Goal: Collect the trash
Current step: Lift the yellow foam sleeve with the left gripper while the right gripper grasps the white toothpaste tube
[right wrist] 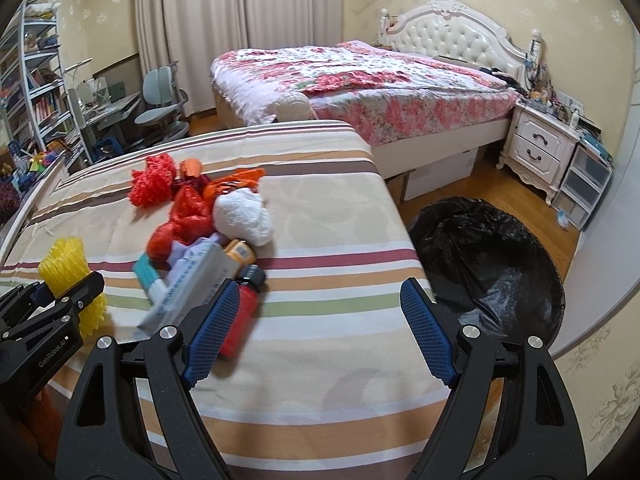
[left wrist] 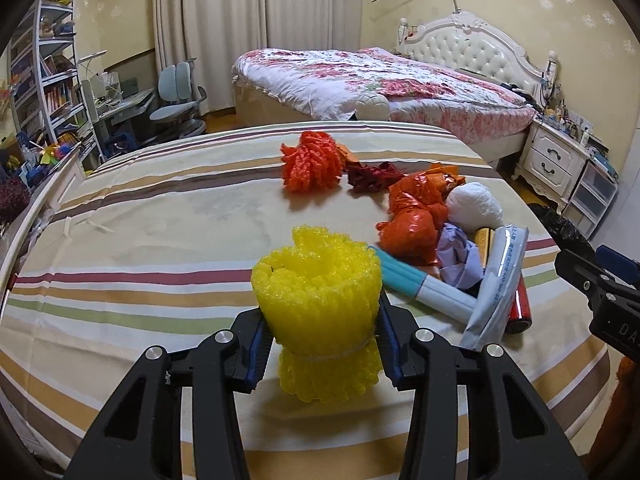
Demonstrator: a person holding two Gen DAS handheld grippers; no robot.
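Note:
A yellow foam net sleeve (left wrist: 316, 292) stands on the striped tablecloth (left wrist: 140, 240). My left gripper (left wrist: 320, 344) is shut on it, the blue pads pressing its sides. To its right lies a heap of trash: an orange plastic bag (left wrist: 416, 216), a white paper wad (left wrist: 474, 204), purple paper (left wrist: 460, 256), a white and teal tube (left wrist: 424, 284), a grey pouch (left wrist: 500, 276) and a red bottle (right wrist: 240, 320). An orange foam net (left wrist: 312, 162) lies farther back. My right gripper (right wrist: 320, 332) hangs open over the table's right part, nothing between its fingers.
A bin lined with a black bag (right wrist: 488, 264) stands on the wooden floor just off the table's right edge. Behind are a bed (right wrist: 360, 80), a white nightstand (right wrist: 540, 148), and a desk with a chair (right wrist: 160, 96) at the left.

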